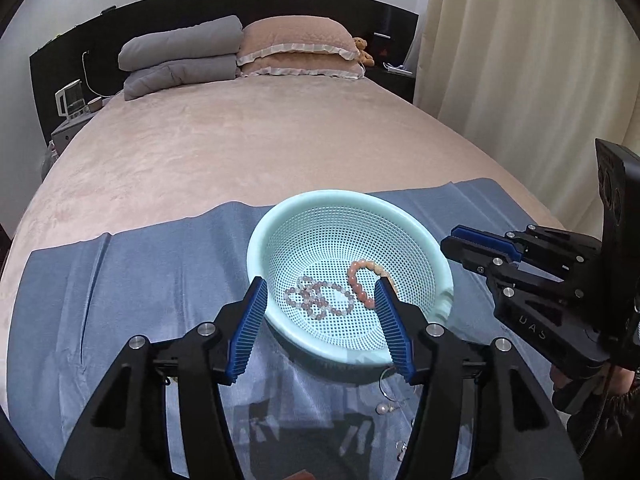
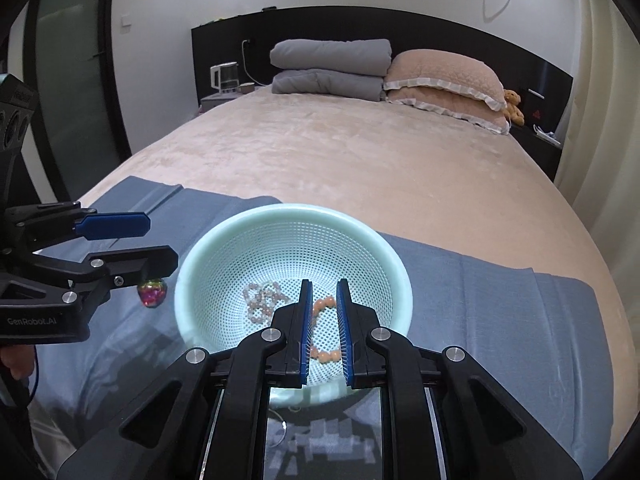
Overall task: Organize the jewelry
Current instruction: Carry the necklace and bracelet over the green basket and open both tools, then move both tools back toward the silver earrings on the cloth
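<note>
The right gripper (image 2: 324,308), fingers narrowly apart and empty, hung nearest, directly above the orange bracelet (image 2: 326,356) in the basket (image 2: 296,216); the left gripper (image 1: 320,308) gaped wide.

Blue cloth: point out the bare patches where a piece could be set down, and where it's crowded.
The blue cloth is bare to the left of the mint basket, out to its wrinkled edge, and on the right side up to the pink bedspread. It is crowded near the basket's front rim, with the small earrings, and beside the iridescent bead under the left gripper.

Two bracelets (image 1: 320,296) lie in the basket (image 1: 260,248).
</note>
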